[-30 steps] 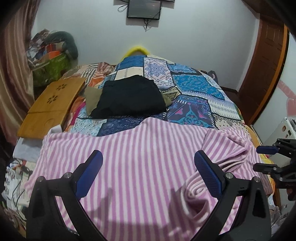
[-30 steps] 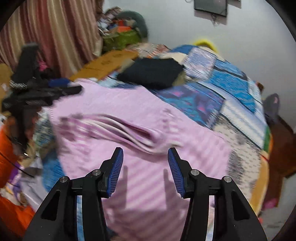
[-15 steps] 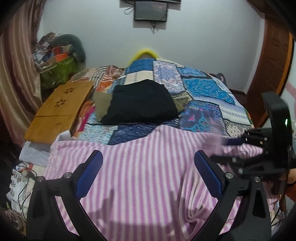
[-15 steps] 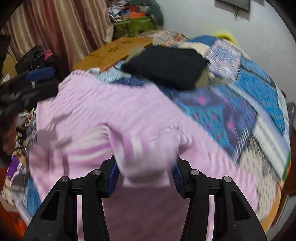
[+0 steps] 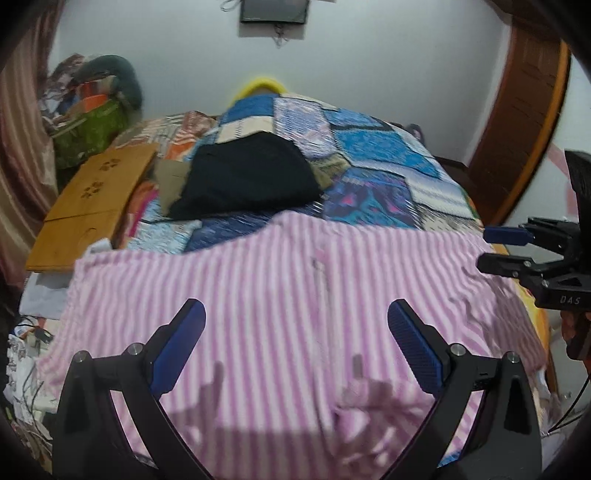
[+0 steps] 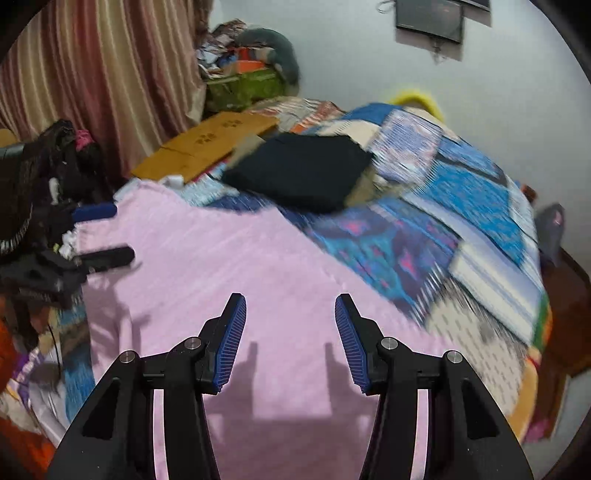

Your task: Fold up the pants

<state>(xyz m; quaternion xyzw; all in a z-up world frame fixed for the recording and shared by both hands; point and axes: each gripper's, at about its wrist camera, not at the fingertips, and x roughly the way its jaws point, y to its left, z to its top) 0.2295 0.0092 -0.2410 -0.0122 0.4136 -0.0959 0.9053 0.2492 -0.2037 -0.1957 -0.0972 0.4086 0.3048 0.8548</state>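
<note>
- Pants (image 5: 295, 295): we see the pink-and-white striped garment spread across the near end of the bed, over the patchwork bedspread (image 5: 373, 162). Its far edge lies just short of a folded black garment (image 5: 247, 181).
- Left gripper (image 5: 295, 325): we hold it above the pants with its blue-padded jaws spread wide and nothing between them. Both pads hang over the striped cloth; we cannot tell whether they touch it.
- Right gripper (image 6: 290, 325): we hold it over the right-hand part of the pants (image 6: 229, 266), jaws apart and empty. Shadows of both fingers fall on the cloth below.
- Cross views: the right gripper (image 5: 517, 251) shows at the right edge of the left camera view, beside the pants' right border. The left gripper (image 6: 99, 232) shows at the left edge of the right camera view.
- Surroundings: a wooden board (image 5: 92, 199) lies along the left side of the bed. A screen (image 5: 273, 11) hangs on the far wall.
</note>
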